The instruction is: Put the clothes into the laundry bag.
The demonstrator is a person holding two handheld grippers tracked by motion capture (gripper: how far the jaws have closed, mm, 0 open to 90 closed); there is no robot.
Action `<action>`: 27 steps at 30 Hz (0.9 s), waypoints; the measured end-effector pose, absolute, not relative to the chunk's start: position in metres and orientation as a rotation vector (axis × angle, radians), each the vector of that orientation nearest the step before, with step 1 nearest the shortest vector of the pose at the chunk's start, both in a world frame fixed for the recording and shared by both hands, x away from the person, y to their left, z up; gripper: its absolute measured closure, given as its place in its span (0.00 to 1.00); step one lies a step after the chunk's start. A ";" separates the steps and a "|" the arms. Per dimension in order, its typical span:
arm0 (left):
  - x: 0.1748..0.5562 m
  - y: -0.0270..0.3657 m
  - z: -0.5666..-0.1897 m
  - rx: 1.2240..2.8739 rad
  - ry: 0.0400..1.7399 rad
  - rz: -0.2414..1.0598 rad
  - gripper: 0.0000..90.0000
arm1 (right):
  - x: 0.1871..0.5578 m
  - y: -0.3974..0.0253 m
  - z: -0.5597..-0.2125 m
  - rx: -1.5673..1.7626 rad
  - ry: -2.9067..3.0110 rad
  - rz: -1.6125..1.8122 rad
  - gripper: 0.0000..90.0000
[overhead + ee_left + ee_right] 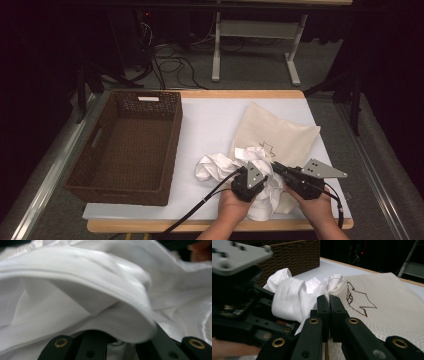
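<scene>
The right gripper has its jaws closed on the mouth edge of the cream mesh bag; the white garment bunches just left of it, over the left gripper, whose jaw opening I cannot tell

We note a dark room, grey carpeted floor, loose cables, and a white-legged desk frame behind.

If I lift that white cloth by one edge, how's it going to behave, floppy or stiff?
Probably very floppy: the white cloth lies crumpled in soft folds and drapes over the left hand-held gripper. It looks thin and light, so likely little weight. Its smooth folds suggest it could slide from a loose pinch.
</scene>
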State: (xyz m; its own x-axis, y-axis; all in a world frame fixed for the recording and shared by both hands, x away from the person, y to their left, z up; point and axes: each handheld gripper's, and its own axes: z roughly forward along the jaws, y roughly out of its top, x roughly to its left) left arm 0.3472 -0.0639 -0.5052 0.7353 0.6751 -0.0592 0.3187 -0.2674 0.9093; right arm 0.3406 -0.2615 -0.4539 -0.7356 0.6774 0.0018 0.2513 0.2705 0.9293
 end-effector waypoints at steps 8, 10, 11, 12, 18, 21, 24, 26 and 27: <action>0.332 -0.054 -0.502 1.815 0.674 0.392 0.58 | 0.339 -0.265 -0.453 0.837 2.124 1.459 0.99; 0.325 -0.048 -0.499 1.831 0.649 0.392 0.46 | 0.338 -0.266 -0.454 0.850 2.118 1.457 0.99; 0.321 -0.044 -0.497 1.837 0.646 0.391 0.38 | 0.338 -0.267 -0.454 0.847 2.119 1.456 0.99; 0.318 -0.039 -0.496 1.835 0.637 0.388 0.34 | 0.338 -0.267 -0.455 0.852 2.115 1.452 0.99; 0.305 -0.011 -0.492 1.792 0.664 0.350 0.30 | 0.338 -0.268 -0.455 0.860 2.115 1.449 0.99; 0.309 -0.003 -0.489 1.773 0.690 0.358 0.28 | 0.339 -0.267 -0.455 0.867 2.111 1.448 0.99; 0.312 0.004 -0.488 1.773 0.713 0.377 0.24 | 0.339 -0.267 -0.455 0.870 2.109 1.449 0.99; 0.315 0.009 -0.485 1.744 0.741 0.376 0.21 | 0.339 -0.269 -0.455 0.873 2.105 1.450 0.99; 0.316 0.012 -0.484 1.732 0.745 0.376 0.20 | 0.339 -0.270 -0.455 0.871 2.105 1.454 0.99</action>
State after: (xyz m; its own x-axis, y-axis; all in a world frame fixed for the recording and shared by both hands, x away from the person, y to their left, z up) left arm 0.3156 0.0116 -0.4836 0.7467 0.6529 -0.1271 0.2862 -0.1428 0.9475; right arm 0.3387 -0.2696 -0.4552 -0.7071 0.7071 -0.0005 0.2498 0.2505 0.9353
